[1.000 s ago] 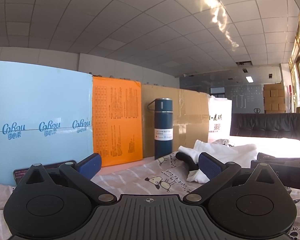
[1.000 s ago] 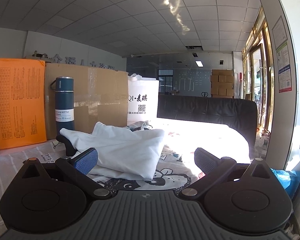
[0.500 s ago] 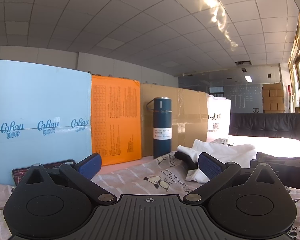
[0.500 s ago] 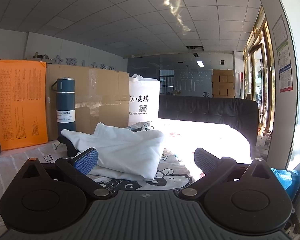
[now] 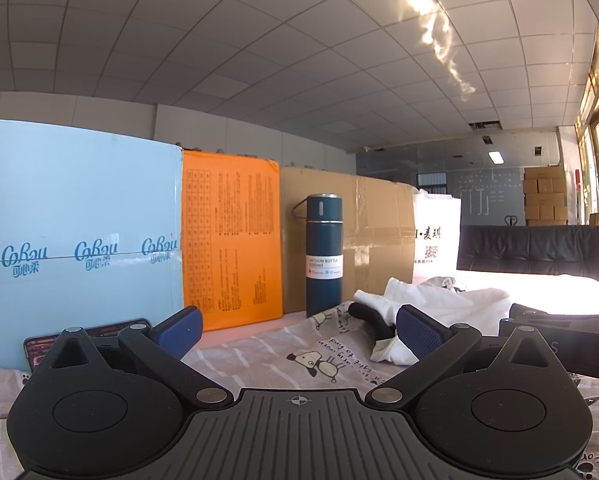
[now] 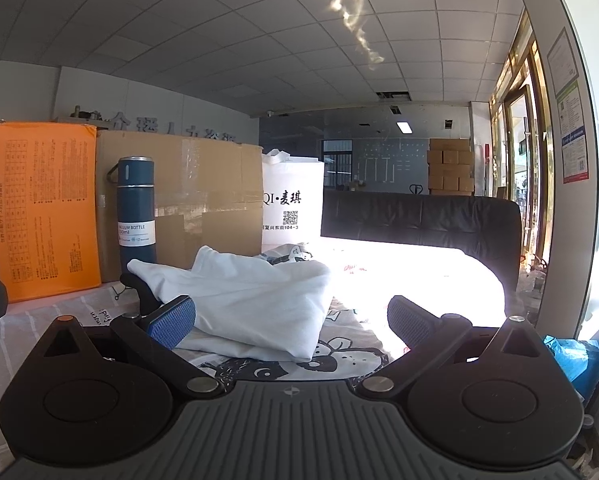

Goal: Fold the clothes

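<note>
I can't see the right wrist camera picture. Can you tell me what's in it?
A crumpled white garment lies on a cartoon-dog sheet, just past the open, empty right gripper. Behind it stand a dark blue bottle, an orange box, a cardboard box and a white bag.

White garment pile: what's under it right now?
The white garment lies on the cartoon-dog printed sheet. A black curved object pokes out from under its left edge; the rest of that object is covered, so what it is stays unclear.
</note>
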Action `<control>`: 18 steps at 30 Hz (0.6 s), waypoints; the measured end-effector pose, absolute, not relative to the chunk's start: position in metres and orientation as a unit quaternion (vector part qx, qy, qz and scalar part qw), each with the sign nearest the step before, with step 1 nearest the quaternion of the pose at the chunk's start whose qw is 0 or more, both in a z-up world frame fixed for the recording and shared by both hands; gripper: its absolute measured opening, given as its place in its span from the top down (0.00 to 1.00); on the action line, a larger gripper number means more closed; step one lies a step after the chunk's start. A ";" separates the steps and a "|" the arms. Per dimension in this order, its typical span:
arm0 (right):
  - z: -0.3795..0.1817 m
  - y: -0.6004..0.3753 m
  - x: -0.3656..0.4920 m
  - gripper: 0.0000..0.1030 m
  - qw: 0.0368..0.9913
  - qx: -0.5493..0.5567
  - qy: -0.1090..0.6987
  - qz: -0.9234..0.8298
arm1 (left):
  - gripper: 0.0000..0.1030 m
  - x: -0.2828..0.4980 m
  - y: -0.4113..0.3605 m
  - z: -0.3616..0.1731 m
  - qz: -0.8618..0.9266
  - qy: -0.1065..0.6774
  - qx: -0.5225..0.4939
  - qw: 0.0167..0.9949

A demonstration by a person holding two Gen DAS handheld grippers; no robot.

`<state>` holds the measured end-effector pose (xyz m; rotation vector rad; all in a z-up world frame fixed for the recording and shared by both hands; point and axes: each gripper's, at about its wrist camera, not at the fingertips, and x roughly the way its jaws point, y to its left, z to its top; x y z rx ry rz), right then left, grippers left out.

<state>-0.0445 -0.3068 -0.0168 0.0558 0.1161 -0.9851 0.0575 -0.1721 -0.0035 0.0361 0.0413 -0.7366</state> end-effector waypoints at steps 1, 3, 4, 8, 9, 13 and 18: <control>-0.017 -0.307 -0.044 0.00 0.879 0.027 0.056 -0.472 | 0.00 0.057 -0.172 -0.004 -0.360 0.020 0.018 0.933; -0.017 -0.307 -0.044 0.00 0.880 0.027 0.057 -0.471 | 0.00 0.057 -0.172 -0.003 -0.360 0.020 0.017 0.933; -0.017 -0.307 -0.044 0.00 0.880 0.027 0.057 -0.471 | 0.00 0.057 -0.172 -0.003 -0.360 0.020 0.017 0.933; -0.016 -0.307 -0.044 0.00 0.880 0.027 0.059 -0.470 | 0.00 0.058 -0.172 -0.003 -0.360 0.021 0.017 0.933; -0.016 -0.307 -0.044 0.00 0.881 0.027 0.059 -0.470 | 0.00 0.058 -0.172 -0.003 -0.360 0.021 0.017 0.933; -0.016 -0.307 -0.043 0.00 0.881 0.027 0.060 -0.469 | 0.00 0.058 -0.172 -0.003 -0.360 0.022 0.017 0.933; -0.016 -0.307 -0.043 0.00 0.881 0.027 0.060 -0.469 | 0.00 0.057 -0.172 -0.003 -0.360 0.021 0.018 0.933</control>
